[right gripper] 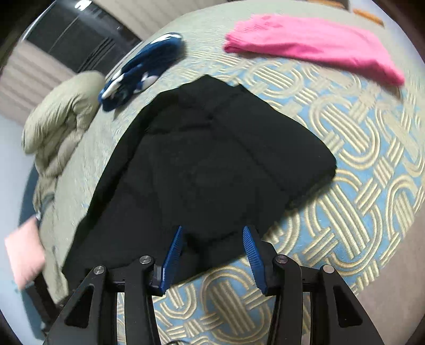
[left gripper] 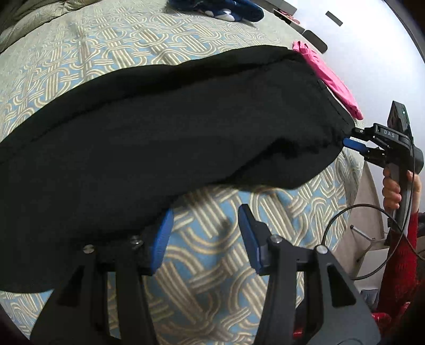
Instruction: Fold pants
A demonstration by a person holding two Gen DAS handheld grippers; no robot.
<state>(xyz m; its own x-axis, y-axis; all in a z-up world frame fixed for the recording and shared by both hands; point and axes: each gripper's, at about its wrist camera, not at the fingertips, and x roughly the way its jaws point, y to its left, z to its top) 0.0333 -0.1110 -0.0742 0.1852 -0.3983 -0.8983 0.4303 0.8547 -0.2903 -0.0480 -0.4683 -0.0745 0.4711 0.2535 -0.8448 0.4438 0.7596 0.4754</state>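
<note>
Surface: bed cover (left gripper: 202,265) with a blue and beige interlocking-ring pattern fills both views.

Left wrist view
- Pants: black pants (left gripper: 164,127) stretch as a long dark band across the bed cover, from the left edge to the right, where the band narrows to a corner.
- Left gripper: left gripper (left gripper: 204,233) has its blue pads spread apart with patterned cover showing between them; nothing is clamped.
- Cloth to fingers: the lower edge of the pants drapes over the left finger (left gripper: 159,238) (part of that pad is hidden by the fabric); the other finger stands apart from the cloth.
- Right gripper: right gripper (left gripper: 354,136) sits at the right corner of the pants, held by a hand (left gripper: 393,188) in a red sleeve; its tips touch the corner, but whether they pinch it I cannot tell here.
- Beyond: pink garment (left gripper: 332,79) lies just behind the pants' right end; a navy garment (left gripper: 228,9) lies at the far edge.

Right wrist view
- Pants: they lie as a folded black stack (right gripper: 212,159) on the cover, directly ahead of the fingers.
- Right gripper: (right gripper: 212,246) pads stand wide apart, and the near edge of the pants lies in the gap between them, unclamped.
- Beyond: pink garment (right gripper: 313,45) far right, navy garment (right gripper: 140,71) far left, an olive duvet (right gripper: 61,119) bunched at the left edge.
</note>
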